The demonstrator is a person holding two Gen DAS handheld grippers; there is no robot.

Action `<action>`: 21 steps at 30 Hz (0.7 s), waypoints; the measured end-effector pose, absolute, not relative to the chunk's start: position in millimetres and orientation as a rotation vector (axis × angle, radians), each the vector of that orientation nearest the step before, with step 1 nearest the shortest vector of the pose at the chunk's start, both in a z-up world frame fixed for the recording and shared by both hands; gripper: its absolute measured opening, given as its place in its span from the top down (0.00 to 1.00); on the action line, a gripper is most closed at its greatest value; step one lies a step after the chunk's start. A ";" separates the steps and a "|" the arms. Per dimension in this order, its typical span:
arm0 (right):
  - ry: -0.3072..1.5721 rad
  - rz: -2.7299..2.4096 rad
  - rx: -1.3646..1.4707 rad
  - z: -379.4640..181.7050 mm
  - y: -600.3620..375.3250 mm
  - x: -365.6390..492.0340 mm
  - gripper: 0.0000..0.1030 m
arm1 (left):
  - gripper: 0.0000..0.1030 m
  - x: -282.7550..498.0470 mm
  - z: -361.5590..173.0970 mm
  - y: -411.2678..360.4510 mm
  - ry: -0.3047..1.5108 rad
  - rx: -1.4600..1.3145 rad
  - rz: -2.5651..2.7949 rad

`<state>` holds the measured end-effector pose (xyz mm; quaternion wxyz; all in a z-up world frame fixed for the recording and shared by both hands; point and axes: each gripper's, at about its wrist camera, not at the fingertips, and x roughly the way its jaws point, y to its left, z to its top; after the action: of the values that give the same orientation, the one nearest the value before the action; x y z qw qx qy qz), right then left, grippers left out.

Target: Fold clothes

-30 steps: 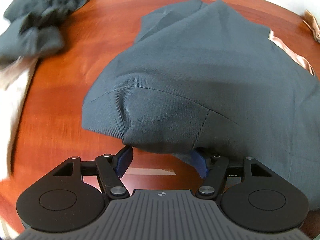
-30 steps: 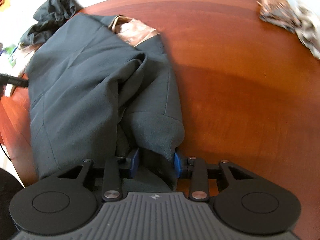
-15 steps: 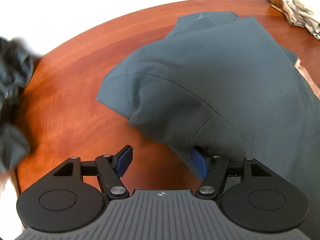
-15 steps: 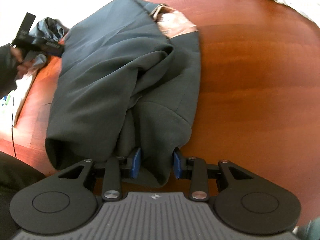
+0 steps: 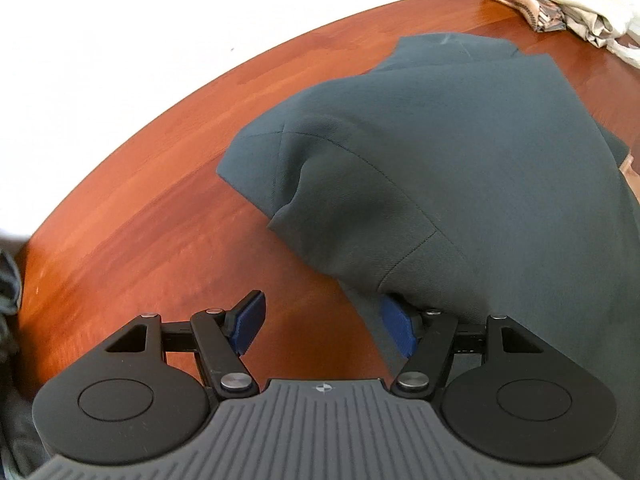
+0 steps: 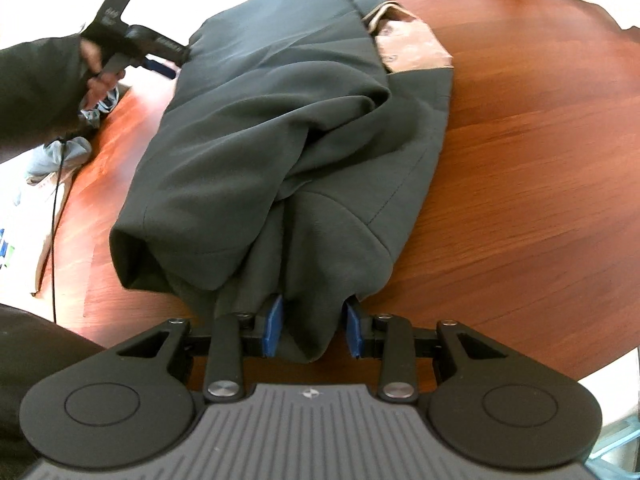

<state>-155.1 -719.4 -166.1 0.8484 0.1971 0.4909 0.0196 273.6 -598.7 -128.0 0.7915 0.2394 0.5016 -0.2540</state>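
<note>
We find the dark grey-green woven jacket [image 6: 280, 140] on the reddish-brown wooden table [image 6: 520, 160]. The right gripper [image 6: 314, 330] clamps its bunched hem. The left gripper [image 5: 324, 328] stands wide; cloth hides one pad's far side, so its contact is unclear.

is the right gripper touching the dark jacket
Touching. The right wrist view shows the right gripper with the jacket's bunched hem pinched between both blue pads.

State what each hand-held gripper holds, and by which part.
Right hand-held gripper clamps the dark grey fabric garment's bunched near edge; left hand-held gripper is open, holding nothing.
</note>
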 end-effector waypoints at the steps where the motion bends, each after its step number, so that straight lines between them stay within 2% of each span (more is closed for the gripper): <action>1: 1.031 0.041 0.414 -167.1 -717.5 -154.3 0.62 | 0.35 275.9 -129.7 -599.0 1.081 0.507 -0.547; 13: 1.011 0.073 0.384 -167.0 -703.8 -159.3 0.62 | 0.34 269.8 -131.3 -590.0 1.029 0.496 -0.551; 21: 1.047 0.137 0.324 -137.3 -728.9 -156.2 0.62 | 0.34 249.0 -112.4 -564.0 1.042 0.493 -0.534</action>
<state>-156.2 -728.9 -137.3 0.8514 0.1539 0.4972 0.0652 249.0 -563.9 -112.4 0.8052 0.2301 0.4865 -0.2492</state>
